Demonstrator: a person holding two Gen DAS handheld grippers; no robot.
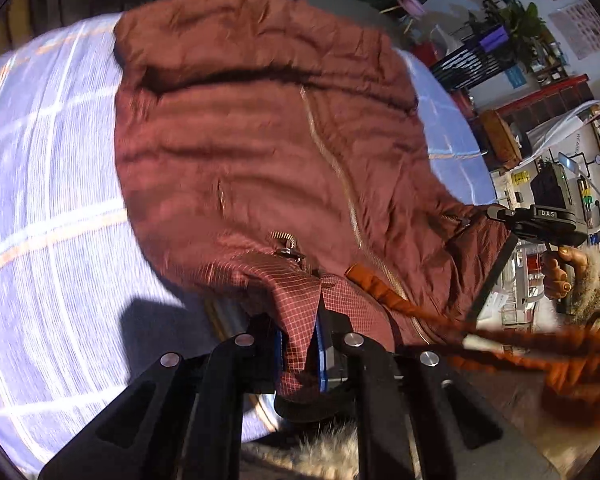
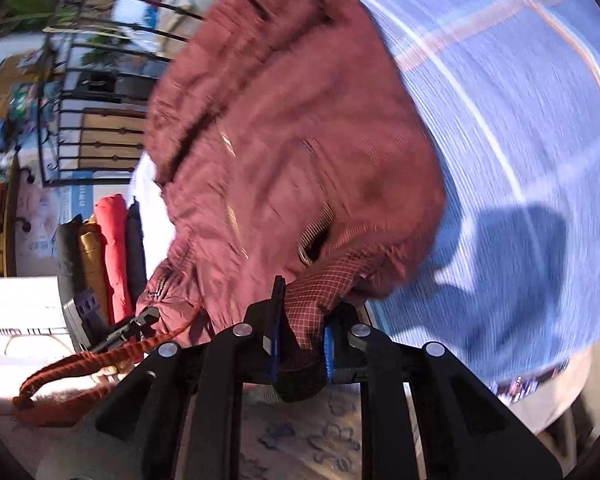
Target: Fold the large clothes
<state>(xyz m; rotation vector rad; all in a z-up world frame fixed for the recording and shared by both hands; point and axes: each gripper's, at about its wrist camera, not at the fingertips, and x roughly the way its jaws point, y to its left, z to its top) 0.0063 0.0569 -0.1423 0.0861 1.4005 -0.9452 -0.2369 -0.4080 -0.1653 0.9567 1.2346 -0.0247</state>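
Observation:
A large maroon puffer jacket [image 1: 260,140] with a pale front zipper lies over a table with a lilac checked cloth [image 1: 52,200]. My left gripper [image 1: 300,356] is shut on a fold of the jacket's checked lining at its near edge. In the right wrist view the same jacket [image 2: 292,132] hangs from my right gripper [image 2: 302,344], which is shut on another bunch of checked lining. That right gripper [image 1: 496,213] also shows at the right in the left wrist view, held by a hand [image 1: 558,276]. The left gripper's tip [image 2: 148,316] shows at the lower left of the right wrist view.
An orange braided cord [image 1: 400,300] trails from the jacket's edge. A black metal rack [image 2: 100,92] and rolled fabrics [image 2: 112,248] stand beyond the table's left edge. Shelves and plants [image 1: 516,20] fill the room behind. A fur trim [image 1: 328,448] sits below the left gripper.

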